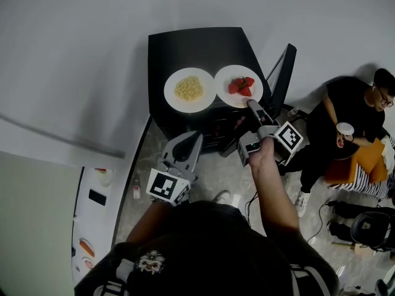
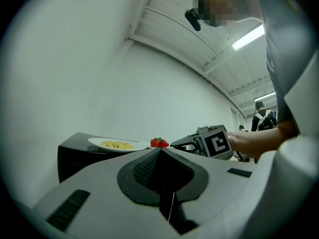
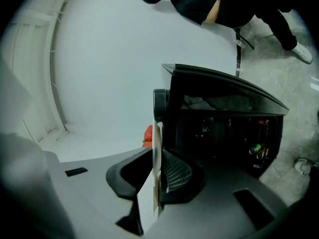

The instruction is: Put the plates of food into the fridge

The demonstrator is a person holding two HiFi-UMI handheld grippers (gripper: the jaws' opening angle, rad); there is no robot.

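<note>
White walls stood behind a glossy, boxy black fridge [image 1: 185, 48]. On its flat top two round white plates lay level: the pasta plate [image 1: 173, 97] and the strawberry plate [image 1: 225, 79]. The right tool [image 1: 252, 106] pinched the thin rim of the strawberry plate. The left tool [image 1: 192, 139] was pressed together, empty.

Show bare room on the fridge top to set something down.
Only the back strip of the fridge top, behind the pasta plate and strawberry plate. Front is crowded: plates side by side, right gripper on the strawberry plate's rim.

Seated person [image 1: 345, 119] holds white cup [image 1: 345, 128]; orange object [image 1: 367, 156] on lap; black chair [image 1: 373, 227] nearby.
</note>
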